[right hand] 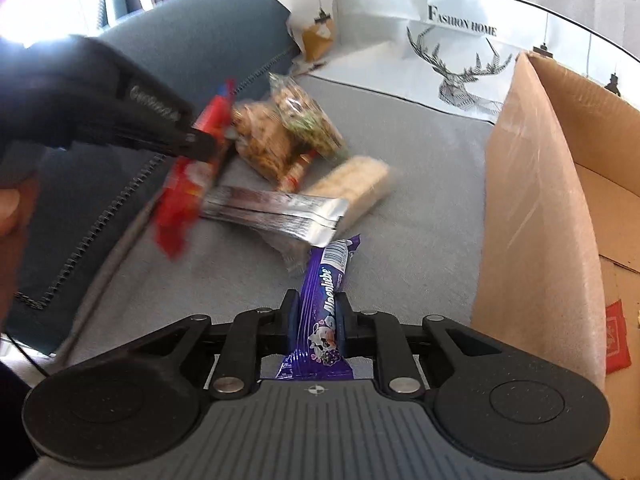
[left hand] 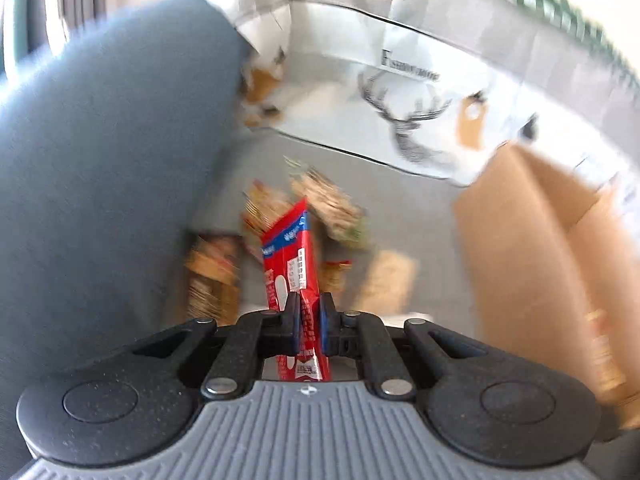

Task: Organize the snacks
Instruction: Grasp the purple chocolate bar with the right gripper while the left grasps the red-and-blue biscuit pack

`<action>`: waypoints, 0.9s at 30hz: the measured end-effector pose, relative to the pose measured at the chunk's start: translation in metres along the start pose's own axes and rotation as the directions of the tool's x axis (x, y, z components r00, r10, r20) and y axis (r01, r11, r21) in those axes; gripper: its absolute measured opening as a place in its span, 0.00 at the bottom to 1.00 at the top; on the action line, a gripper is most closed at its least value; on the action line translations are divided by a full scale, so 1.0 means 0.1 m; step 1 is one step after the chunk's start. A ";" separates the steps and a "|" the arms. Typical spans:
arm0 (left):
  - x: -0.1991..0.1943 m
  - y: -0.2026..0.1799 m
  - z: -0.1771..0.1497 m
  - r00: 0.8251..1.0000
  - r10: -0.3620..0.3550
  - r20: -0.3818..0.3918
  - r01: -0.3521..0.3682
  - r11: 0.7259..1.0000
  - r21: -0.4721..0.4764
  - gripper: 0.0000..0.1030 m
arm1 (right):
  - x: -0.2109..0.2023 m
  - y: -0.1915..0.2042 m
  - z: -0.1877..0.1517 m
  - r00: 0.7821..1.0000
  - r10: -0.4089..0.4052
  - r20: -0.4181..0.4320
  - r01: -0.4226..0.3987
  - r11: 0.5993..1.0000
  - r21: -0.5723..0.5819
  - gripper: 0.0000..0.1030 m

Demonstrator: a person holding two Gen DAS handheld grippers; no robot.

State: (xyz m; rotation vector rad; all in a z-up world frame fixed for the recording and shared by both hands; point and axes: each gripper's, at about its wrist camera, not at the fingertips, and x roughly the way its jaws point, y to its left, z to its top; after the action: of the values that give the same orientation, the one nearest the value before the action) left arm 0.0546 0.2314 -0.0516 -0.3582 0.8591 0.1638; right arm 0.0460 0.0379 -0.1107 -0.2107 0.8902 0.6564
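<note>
While the left wrist view is smeared by motion blur, the left hand-held gripper (left hand: 309, 312) is plainly clamped on a red snack packet (left hand: 289, 256), which stands upright between the blue pads and points far. Right hand-held gripper (right hand: 318, 312): jaws pressed onto a purple Alpenliebe candy stick (right hand: 325, 300), its far end tilted slightly right. Both packets are held above a grey sofa seat (right hand: 420, 208). Loose snacks lie in a heap on the seat, far left of the purple stick: a silver foil bar (right hand: 276, 216), a pale rice cracker pack (right hand: 356, 188) touching it, and two clear bags of nuts (right hand: 280, 136) farther back. Cardboard box (right hand: 532, 216) stands open at right, near wall beside the right gripper. White deer-print cushion (right hand: 460, 60) at far side; blue-grey cushion (right hand: 192, 52) at left.
</note>
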 end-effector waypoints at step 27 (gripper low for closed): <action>0.48 0.23 -0.07 0.942 0.186 -0.278 -0.207 0.977 -0.051 0.73 | 0.23 0.03 0.00 0.992 0.027 -0.125 -0.026 1.000 0.014 0.33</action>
State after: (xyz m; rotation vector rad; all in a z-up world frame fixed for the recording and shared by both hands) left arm 0.0744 0.2501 -0.0978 -0.3743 1.1642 0.3411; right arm 0.0550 0.0503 -0.1284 -0.2311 1.0191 0.6676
